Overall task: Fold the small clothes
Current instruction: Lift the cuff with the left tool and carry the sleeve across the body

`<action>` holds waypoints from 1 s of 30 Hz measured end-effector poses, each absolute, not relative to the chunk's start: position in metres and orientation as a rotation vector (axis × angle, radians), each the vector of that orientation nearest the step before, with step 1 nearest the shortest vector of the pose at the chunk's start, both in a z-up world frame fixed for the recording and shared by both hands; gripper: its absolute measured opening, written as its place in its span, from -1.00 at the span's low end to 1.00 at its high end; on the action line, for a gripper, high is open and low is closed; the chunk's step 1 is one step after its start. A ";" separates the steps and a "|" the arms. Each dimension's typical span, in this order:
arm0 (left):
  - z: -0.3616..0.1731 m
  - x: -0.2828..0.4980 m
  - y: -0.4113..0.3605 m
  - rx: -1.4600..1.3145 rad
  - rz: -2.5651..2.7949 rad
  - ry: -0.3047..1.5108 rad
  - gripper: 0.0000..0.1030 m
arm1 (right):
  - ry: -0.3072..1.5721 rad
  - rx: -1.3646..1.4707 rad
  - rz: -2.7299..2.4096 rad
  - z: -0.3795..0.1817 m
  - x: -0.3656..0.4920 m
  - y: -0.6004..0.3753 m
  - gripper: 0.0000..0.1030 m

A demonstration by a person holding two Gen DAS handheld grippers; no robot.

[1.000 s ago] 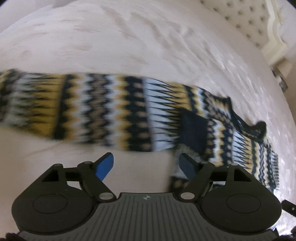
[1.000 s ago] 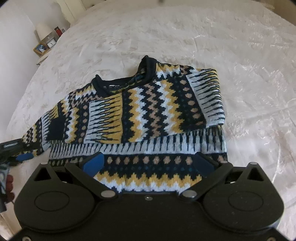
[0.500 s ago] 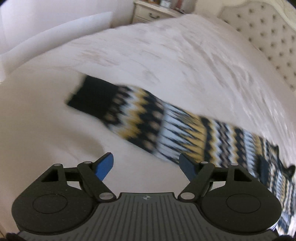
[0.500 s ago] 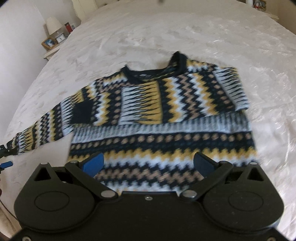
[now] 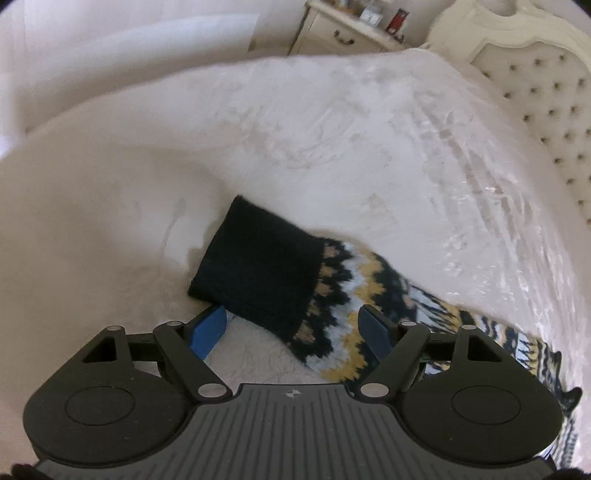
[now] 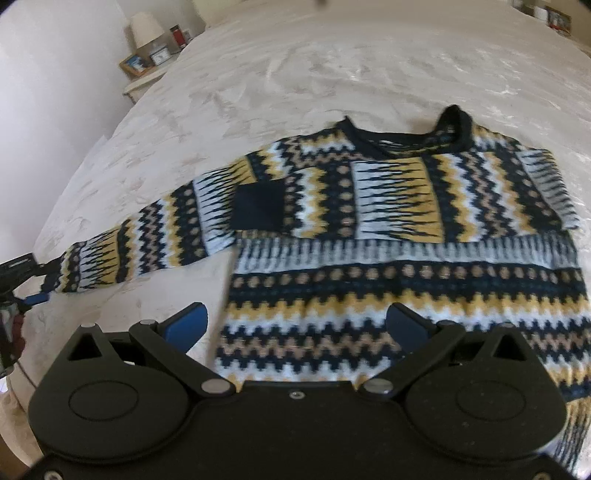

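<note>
A knitted sweater [image 6: 406, 280] with navy, yellow and white zigzag bands lies flat on the white bedspread [image 6: 332, 74], neck away from me. One sleeve is folded across the chest. The other sleeve [image 6: 155, 236] stretches out to the left. Its navy cuff [image 5: 258, 269] lies between the wide-apart fingers of my left gripper [image 5: 293, 326]; the cuff's edge covers the tip of one blue pad [image 5: 207, 330]. That left gripper [image 6: 22, 273] shows small at the sleeve's end in the right wrist view. My right gripper [image 6: 295, 325] hangs open over the sweater's lower left hem, holding nothing.
A tufted headboard [image 5: 546, 92] stands at the bed's far right. A cream nightstand [image 5: 343, 33] with small items is behind the bed. Another bedside table with a lamp [image 6: 146, 27] and photo frames is at the far left. The bed edge falls away at the left.
My left gripper has travelled along the sleeve to its navy cuff. The sleeve now lies stretched out to the left. My right gripper has shifted towards the sweater's left side.
</note>
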State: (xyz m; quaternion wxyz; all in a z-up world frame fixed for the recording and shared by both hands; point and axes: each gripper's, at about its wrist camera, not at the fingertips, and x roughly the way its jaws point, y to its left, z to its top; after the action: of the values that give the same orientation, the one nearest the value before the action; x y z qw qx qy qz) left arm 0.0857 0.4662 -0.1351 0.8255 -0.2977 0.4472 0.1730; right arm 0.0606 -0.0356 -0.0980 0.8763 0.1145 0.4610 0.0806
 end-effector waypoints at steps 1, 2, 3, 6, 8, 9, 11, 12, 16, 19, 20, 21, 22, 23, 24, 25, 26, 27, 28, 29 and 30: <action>-0.140 0.088 0.468 -0.647 0.366 0.963 0.56 | 0.966 0.234 0.171 -0.098 0.062 -0.032 0.99; -0.144 0.091 0.470 -0.660 0.361 0.974 0.60 | 0.970 0.232 0.172 -0.098 0.063 -0.030 0.99; -0.148 0.093 0.471 -0.673 0.353 0.981 0.70 | 0.974 0.231 0.172 -0.099 0.063 -0.028 0.99; -0.158 0.103 0.474 -0.715 0.327 0.989 0.98 | 0.990 0.229 0.170 -0.102 0.066 -0.023 0.99; -0.162 0.109 0.474 -0.717 0.341 0.990 0.98 | 1.003 0.229 0.165 -0.105 0.067 -0.020 0.99; -0.163 0.110 0.473 -0.714 0.351 0.990 0.98 | 1.009 0.228 0.164 -0.106 0.068 -0.019 0.99; -0.165 0.111 0.470 -0.706 0.372 0.982 0.98 | 1.022 0.222 0.164 -0.109 0.069 -0.015 0.99; -0.166 0.112 0.468 -0.696 0.381 0.980 0.98 | 1.028 0.219 0.166 -0.110 0.070 -0.013 0.99; -0.166 0.117 0.459 -0.624 0.394 1.014 0.98 | 1.046 0.197 0.187 -0.113 0.076 -0.005 0.99; -0.161 0.117 0.456 -0.596 0.411 1.002 0.51 | 1.056 0.190 0.215 -0.113 0.081 0.001 0.99; -0.157 0.115 0.455 -0.579 0.424 0.987 0.28 | 1.057 0.191 0.226 -0.113 0.083 0.003 0.99; -0.154 0.114 0.454 -0.569 0.432 0.978 -0.13 | 1.056 0.191 0.232 -0.112 0.084 0.004 0.99; -0.151 0.111 0.455 -0.588 0.413 0.966 -0.42 | 1.054 0.190 0.239 -0.112 0.085 0.005 0.99; -0.149 0.109 0.457 -0.620 0.391 0.958 -0.54 | 1.052 0.188 0.246 -0.111 0.086 0.006 0.99; -0.147 0.108 0.458 -0.647 0.380 0.952 -0.64 | 1.049 0.187 0.252 -0.111 0.087 0.006 0.99; -0.143 0.106 0.457 -0.659 0.381 0.943 -0.65 | 1.047 0.187 0.257 -0.110 0.087 0.006 0.99; -0.137 0.104 0.456 -0.656 0.387 0.931 -0.66 | 1.044 0.188 0.260 -0.110 0.088 0.006 0.99; -0.132 0.102 0.453 -0.652 0.388 0.921 -0.71 | 1.042 0.189 0.262 -0.110 0.088 0.005 0.99; -0.127 0.101 0.450 -0.652 0.386 0.912 -0.72 | 1.039 0.191 0.262 -0.109 0.087 0.003 0.99; -0.122 0.098 0.448 -0.653 0.385 0.901 -0.72 | 1.035 0.196 0.262 -0.109 0.086 0.001 0.99; -0.115 0.095 0.443 -0.655 0.380 0.885 -0.72 | 1.032 0.200 0.262 -0.108 0.084 -0.002 0.99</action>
State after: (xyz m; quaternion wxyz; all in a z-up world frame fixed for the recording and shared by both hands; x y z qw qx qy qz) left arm 0.0953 0.4433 -0.1152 0.8352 -0.3091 0.4180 0.1793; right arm 0.0845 -0.0024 -0.1085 0.8568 0.0954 0.4912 0.1245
